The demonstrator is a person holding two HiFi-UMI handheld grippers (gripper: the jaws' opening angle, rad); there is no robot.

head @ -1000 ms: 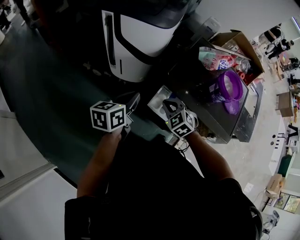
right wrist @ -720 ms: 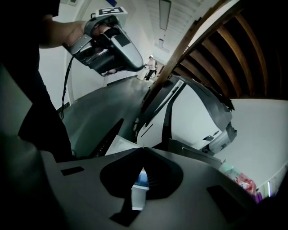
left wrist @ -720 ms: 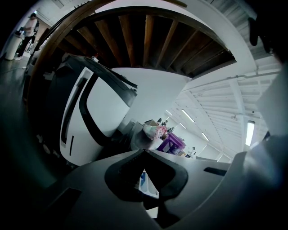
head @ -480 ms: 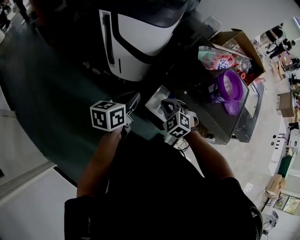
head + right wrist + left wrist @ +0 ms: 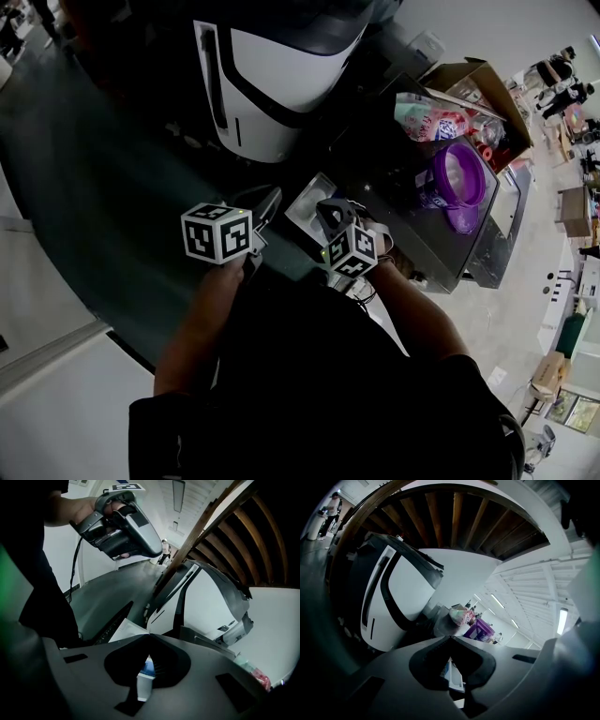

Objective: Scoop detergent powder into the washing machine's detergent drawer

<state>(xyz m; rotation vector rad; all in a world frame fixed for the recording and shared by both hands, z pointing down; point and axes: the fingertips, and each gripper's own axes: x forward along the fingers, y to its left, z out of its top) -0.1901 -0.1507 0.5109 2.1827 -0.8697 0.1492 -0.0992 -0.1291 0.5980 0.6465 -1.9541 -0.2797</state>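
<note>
The detergent drawer stands pulled out, white inside, just ahead of the person; a white and blue part of the drawer shows below the right jaws. My right gripper hangs over the drawer, jaws closed tip to tip with nothing between them. My left gripper is held to the drawer's left, also shut and empty. A purple tub and a pink-green detergent bag sit on the dark machine top at the right.
The white machine body with a dark band rises behind the drawer. An open cardboard box stands beyond the bag. Dark floor lies to the left. People and furniture show far right.
The right gripper has shifted a little left and nearer the person, staying above the drawer. The left gripper has held still.
</note>
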